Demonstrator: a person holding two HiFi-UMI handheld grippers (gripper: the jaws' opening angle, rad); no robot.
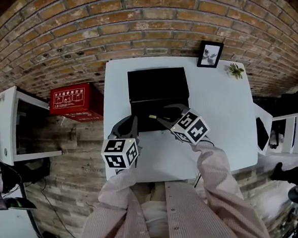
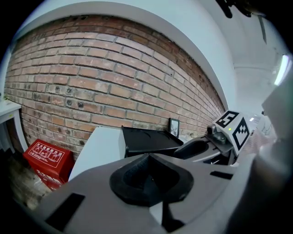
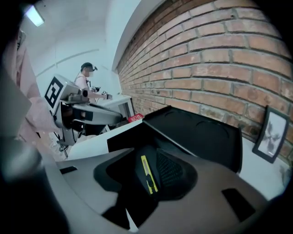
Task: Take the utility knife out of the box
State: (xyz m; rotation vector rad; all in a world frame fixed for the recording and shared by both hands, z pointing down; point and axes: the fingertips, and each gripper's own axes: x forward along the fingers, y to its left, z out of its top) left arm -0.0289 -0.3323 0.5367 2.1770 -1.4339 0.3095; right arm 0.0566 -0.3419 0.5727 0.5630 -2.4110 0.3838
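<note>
Utility knife (image 3: 147,173): a slim yellow-and-black knife, pinched between the right gripper's jaws. In the head view only a small yellow end (image 1: 152,116) shows, over the near part of the box.
Right gripper (image 3: 151,170): jaws closed on the knife's body, with a dark pad on each flat side. The knife runs lengthwise along the jaws.
Left gripper (image 2: 149,161): jaws together with nothing between them. It is held at the near left corner of the box, beside it and not touching it.
Box (image 1: 157,84): black, lid thrown back towards the brick wall, standing on the white table (image 1: 225,121). Whether the knife is fully clear of its rim cannot be told.
How it will handle: probably light and stiff, with a smooth plastic shell that may slip or swivel in a narrow pinch.
Where to hold: across the broad flats near the middle of the handle, away from the blade end. The slider seems to lie within the grip, so hard squeezing there looks unwise.
Risk: a thin body held by a small patch may rotate as it is lifted, so a slow, straight pull seems safest.
</note>
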